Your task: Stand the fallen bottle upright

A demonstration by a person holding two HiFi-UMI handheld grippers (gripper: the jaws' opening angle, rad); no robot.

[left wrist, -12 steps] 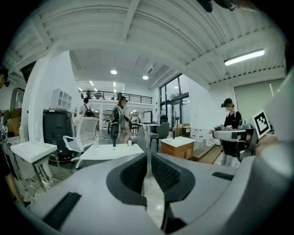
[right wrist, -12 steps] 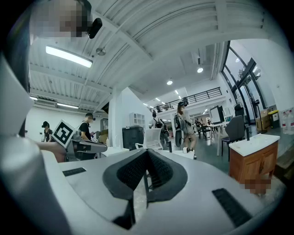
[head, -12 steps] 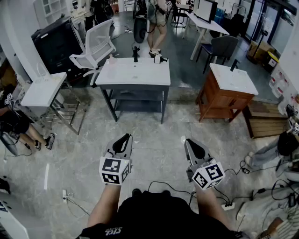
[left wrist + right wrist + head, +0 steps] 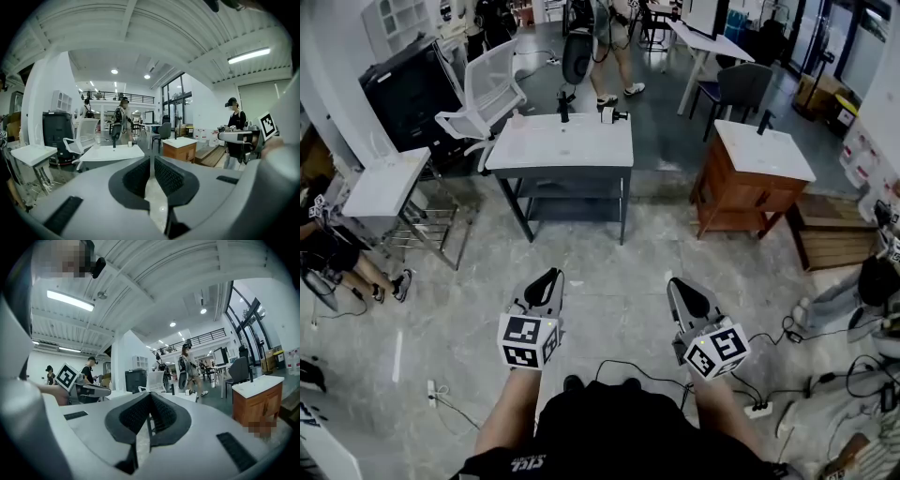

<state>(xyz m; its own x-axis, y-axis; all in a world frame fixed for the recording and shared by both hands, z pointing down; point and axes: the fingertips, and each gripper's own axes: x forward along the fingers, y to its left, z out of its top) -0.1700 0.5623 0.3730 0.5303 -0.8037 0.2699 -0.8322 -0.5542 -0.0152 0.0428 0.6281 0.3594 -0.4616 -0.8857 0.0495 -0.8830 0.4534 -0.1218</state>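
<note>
A small white bottle with a dark cap (image 4: 609, 114) lies on its side at the far right edge of the white-topped table (image 4: 544, 150), beside a black tap (image 4: 563, 111). The left gripper view shows the same bottle (image 4: 130, 144) as a tiny far-off shape; in the right gripper view the bottle (image 4: 190, 392) is just as small. My left gripper (image 4: 549, 278) and right gripper (image 4: 682, 286) hang side by side over the stone floor, well short of the table. Both are shut with nothing between the jaws, as the left gripper (image 4: 152, 159) and right gripper (image 4: 149, 397) show close up.
A wooden cabinet with a white top (image 4: 764, 155) stands right of the table. A white office chair (image 4: 487, 94) and a small white side table (image 4: 384, 178) stand to its left. Cables and a power strip (image 4: 755, 408) lie on the floor at my right. People sit at both sides.
The view has shifted a little, so the table and cabinet sit slightly higher and further left. A person behind the table has stepped along. Both grippers keep their places, still shut.
</note>
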